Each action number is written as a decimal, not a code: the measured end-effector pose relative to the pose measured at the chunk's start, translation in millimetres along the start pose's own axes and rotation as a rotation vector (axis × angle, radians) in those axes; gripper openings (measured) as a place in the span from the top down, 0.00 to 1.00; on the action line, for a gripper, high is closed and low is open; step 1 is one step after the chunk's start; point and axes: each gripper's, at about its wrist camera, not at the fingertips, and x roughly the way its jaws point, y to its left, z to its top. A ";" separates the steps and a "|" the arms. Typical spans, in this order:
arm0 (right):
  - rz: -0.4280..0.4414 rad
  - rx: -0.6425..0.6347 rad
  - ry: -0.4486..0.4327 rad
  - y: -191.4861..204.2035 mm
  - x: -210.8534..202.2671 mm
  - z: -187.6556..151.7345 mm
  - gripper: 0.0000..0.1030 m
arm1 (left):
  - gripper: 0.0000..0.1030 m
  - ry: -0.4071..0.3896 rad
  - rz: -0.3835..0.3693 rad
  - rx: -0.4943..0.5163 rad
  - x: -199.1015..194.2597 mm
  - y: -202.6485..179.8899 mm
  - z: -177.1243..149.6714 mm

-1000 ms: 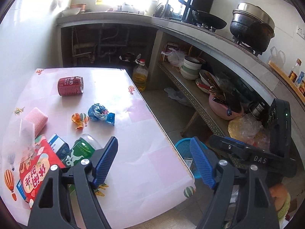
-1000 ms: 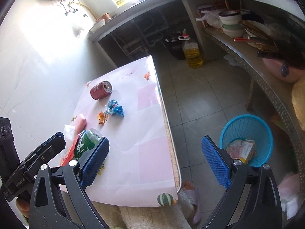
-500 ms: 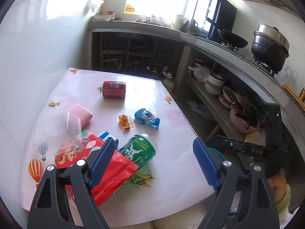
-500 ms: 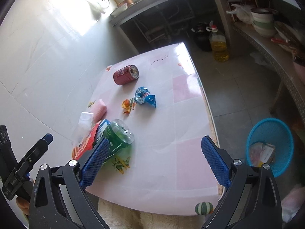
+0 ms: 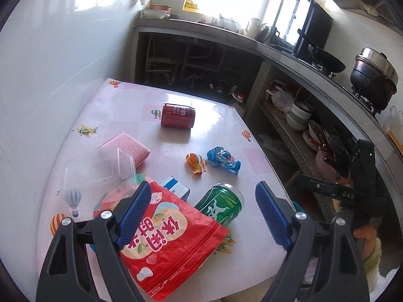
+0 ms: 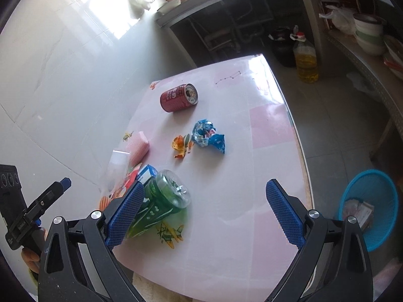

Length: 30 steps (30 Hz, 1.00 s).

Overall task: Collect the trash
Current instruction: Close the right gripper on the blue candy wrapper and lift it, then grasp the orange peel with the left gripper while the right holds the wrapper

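Pink kitchen table [image 6: 264, 151] carries the trash, with the green can [image 5: 221, 205] nearest, and both the left gripper [image 5: 204, 214] and right gripper [image 6: 204, 214] hover wide open and empty, so I judge the approach step, next closing on one piece for the blue basket [image 6: 377, 183].

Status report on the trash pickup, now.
Left gripper open, right gripper open, both empty. Green can nearest, lying on table. Blue basket on floor, path unobstructed.

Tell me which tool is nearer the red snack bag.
Left. The left tool hangs right over the red snack bag; the right tool sits further right, past the green can.
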 end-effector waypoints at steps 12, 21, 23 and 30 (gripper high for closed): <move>-0.029 -0.187 0.109 14.3 104.0 60.9 0.26 | 0.43 0.389 -0.061 -0.001 143.6 3.8 50.6; -0.064 -0.304 0.244 18.5 172.8 59.1 0.62 | 0.50 0.551 -0.046 -0.074 210.4 17.1 65.4; -0.058 -0.285 0.256 14.4 175.1 57.6 0.71 | 0.50 0.585 -0.050 -0.113 223.5 23.0 66.3; -0.039 -0.190 0.246 -7.9 152.7 48.0 0.79 | 0.51 0.658 0.015 -0.114 259.4 27.4 62.2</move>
